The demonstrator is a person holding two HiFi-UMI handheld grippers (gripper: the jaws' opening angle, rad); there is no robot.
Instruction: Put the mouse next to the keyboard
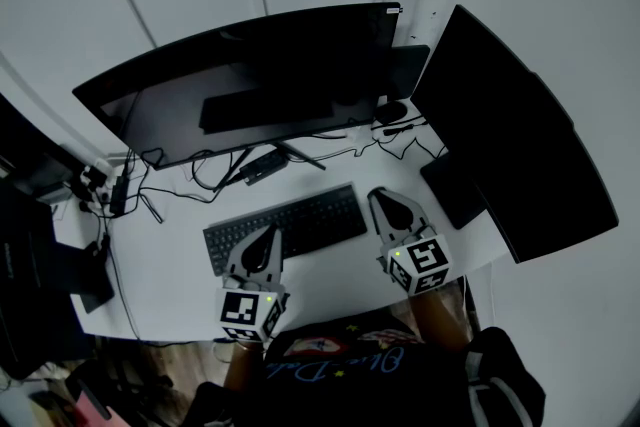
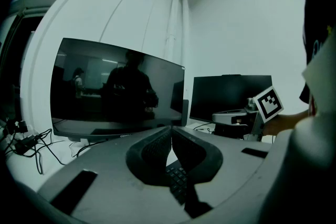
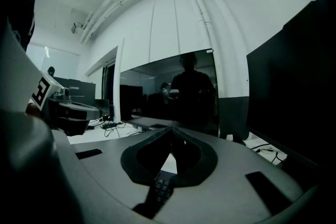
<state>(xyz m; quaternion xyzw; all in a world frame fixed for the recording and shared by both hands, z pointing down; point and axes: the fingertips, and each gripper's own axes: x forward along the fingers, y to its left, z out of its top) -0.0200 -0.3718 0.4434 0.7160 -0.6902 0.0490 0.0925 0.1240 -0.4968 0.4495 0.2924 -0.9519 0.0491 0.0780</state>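
Observation:
The black keyboard (image 1: 300, 223) lies on the white desk (image 1: 170, 260) in front of the curved monitor (image 1: 240, 85). A small dark rounded mouse (image 1: 390, 112) sits far back, by the monitor's right end, among cables. My left gripper (image 1: 272, 233) hovers over the keyboard's left half, shut and empty. At the keyboard's right end my right gripper (image 1: 379, 196) is shut too, holding nothing. In the left gripper view the jaws (image 2: 170, 129) meet above the keys (image 2: 178, 181). In the right gripper view the jaws (image 3: 170, 132) are shut over the keyboard's edge (image 3: 163, 189). The mouse is far from both.
A second dark monitor (image 1: 520, 155) stands at the right, with a flat black pad (image 1: 455, 190) at its foot. Cables and a power strip (image 1: 110, 190) trail across the back left of the desk. Dark equipment (image 1: 40, 255) crowds the left edge.

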